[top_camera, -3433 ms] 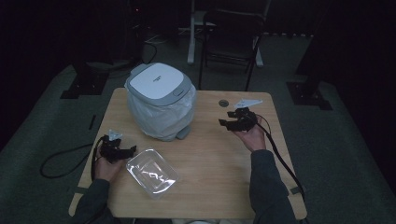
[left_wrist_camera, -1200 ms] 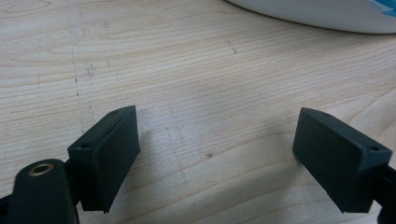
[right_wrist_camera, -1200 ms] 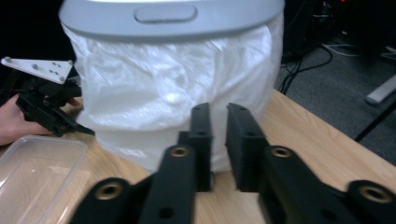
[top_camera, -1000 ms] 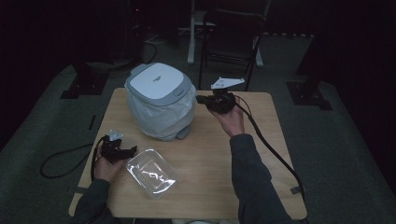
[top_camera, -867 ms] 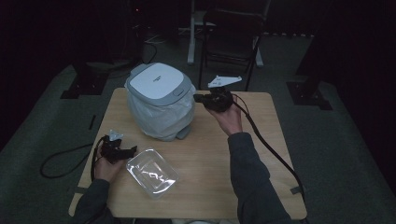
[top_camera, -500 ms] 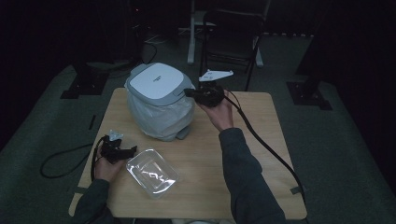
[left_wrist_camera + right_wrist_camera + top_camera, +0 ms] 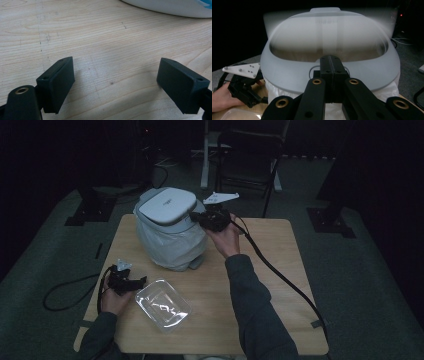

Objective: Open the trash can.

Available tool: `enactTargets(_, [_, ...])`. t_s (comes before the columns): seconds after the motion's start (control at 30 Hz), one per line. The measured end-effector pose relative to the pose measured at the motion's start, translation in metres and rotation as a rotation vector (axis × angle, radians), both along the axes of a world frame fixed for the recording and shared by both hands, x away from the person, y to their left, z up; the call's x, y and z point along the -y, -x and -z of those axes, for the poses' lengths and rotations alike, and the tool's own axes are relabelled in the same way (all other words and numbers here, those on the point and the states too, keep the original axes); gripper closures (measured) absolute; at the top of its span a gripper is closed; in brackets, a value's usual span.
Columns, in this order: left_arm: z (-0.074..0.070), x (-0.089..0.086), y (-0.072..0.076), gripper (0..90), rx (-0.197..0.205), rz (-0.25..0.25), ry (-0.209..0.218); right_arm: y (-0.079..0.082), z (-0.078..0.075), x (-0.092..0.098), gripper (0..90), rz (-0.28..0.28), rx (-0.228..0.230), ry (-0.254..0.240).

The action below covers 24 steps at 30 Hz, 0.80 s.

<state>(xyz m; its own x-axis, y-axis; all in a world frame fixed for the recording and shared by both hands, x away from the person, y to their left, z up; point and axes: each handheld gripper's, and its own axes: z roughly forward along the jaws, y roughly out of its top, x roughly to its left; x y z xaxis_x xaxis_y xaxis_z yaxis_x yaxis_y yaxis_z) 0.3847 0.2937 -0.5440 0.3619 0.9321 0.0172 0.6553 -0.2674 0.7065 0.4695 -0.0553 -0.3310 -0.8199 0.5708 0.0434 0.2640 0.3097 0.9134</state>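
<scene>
From above, a pale wooden table (image 7: 260,285) stands on dark carpet in a dim room, with a black folding chair (image 7: 250,155) behind it. A white bin (image 7: 170,227) lined with a white bag sits at the table's far left, and a clear plastic tray (image 7: 162,304) lies near the front edge. The right gripper (image 7: 196,218) touches the bin's lid rim; since the earliest frame it has travelled from the table's right side across to the bin, while the left gripper (image 7: 137,282) has stayed beside the tray. In the left gripper view, the jaws stand wide apart over bare wood, holding nothing. In the right gripper view, the right gripper (image 7: 331,65) has its jaws pressed together, gripping nothing, against the bin's front rim (image 7: 287,80), and the lid (image 7: 327,27) is blurred.
</scene>
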Motion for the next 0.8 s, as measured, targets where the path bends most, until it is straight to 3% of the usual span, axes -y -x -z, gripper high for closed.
enactTargets(0.17, [0.0,0.0,0.0,15.6,0.0,0.0,0.0,0.002,-0.001,0.0,88.7,-0.012,0.011,0.011])
enactTargets(0.37, [0.0,0.0,0.0,15.6,0.0,0.0,0.001,0.006,0.002,0.006,63.0,0.016,0.032,0.014])
enactTargets(0.53, [0.0,0.0,0.0,15.6,0.001,-0.001,0.001,0.008,0.008,0.026,50.1,0.069,0.041,-0.009])
enactTargets(0.8, [0.0,0.0,0.0,15.6,0.0,-0.001,0.0,0.011,0.027,0.056,44.6,0.13,0.03,0.034])
